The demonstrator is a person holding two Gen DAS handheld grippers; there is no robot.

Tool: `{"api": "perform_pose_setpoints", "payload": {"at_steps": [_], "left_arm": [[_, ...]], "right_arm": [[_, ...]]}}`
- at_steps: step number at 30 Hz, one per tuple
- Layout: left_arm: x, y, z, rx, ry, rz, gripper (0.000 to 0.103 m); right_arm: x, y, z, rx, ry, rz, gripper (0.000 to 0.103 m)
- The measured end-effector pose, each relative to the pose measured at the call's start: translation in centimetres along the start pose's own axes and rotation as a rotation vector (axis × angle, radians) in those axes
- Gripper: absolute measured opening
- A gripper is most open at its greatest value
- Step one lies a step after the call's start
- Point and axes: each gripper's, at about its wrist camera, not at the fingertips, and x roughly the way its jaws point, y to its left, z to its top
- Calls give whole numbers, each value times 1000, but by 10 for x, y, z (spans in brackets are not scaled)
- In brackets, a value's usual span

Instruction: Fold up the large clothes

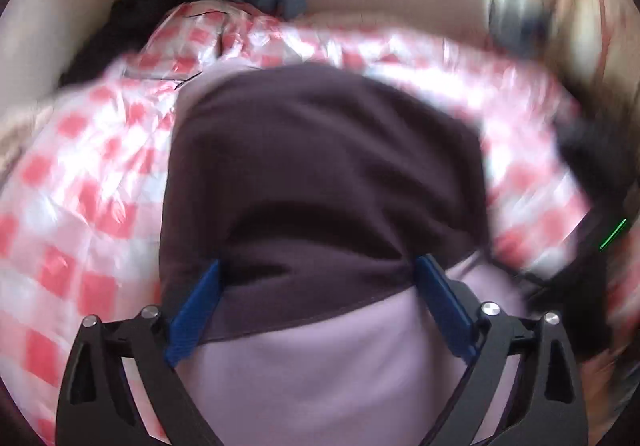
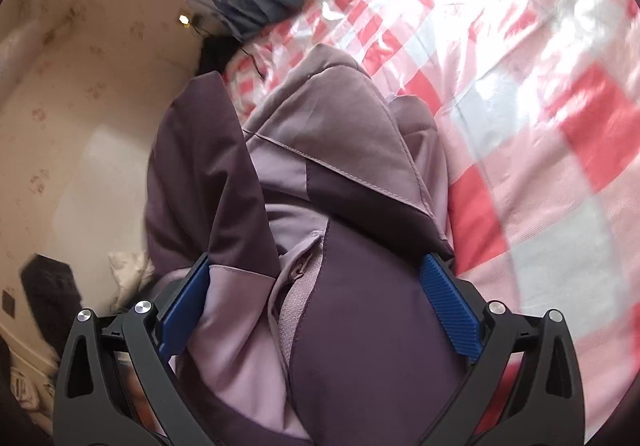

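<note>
Nearest your left gripper [image 1: 318, 288] is the pale lilac panel of the jacket [image 1: 320, 173], lying between and under the jaws, which stand wide open, their blue pads [image 1: 196, 310] gripping nothing. Ahead of them the dark plum panel lies on the bed [image 1: 72, 173] with its pink-checked cover. This view is smeared, so judge the fold edge with care. Your right gripper [image 2: 316, 294] is also open, its jaws straddling the jacket's zip [image 2: 296, 298]; the hood [image 2: 340, 133] lies just beyond the jaws, the bare cover to their right. The risk, as I judge it: close now and you may pinch one layer only, or catch the zip, and the fold would drag askew.
</note>
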Motion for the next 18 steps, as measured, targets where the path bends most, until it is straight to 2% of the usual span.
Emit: {"api": "perform_pose_setpoints", "payload": {"at_steps": [2, 5, 6, 7, 9, 10, 12, 15, 17, 18], "left_arm": [[0, 9, -1, -33, -8, -46, 91], [6, 15, -11, -22, -14, -39, 92], [8, 11, -10, -7, -21, -27, 92], [11, 5, -13, 5, -28, -18, 92], [12, -1, -16, 19, -44, -4, 91], [14, -1, -17, 17, -48, -4, 91], [21, -4, -14, 28, -47, -19, 91], [28, -18, -14, 69, -46, 18, 94], [27, -11, -15, 51, -46, 6, 94], [26, -8, -16, 48, -47, 1, 94]], "right_arm": [[-19, 24, 9, -66, -54, -76, 96], [-28, 70, 29, -210, -131, -116, 96], [-22, 80, 35, -245, -130, -135, 96], [-7, 86, 41, -281, -105, -189, 96], [28, 62, 43, -246, -35, -264, 96], [52, 27, 43, -141, 5, -185, 97], [56, -23, 40, 49, -25, -13, 96], [49, -28, 37, 51, -44, -24, 96], [48, -21, 43, 34, 16, -45, 96], [41, -12, 44, 8, 43, -84, 96]]}}
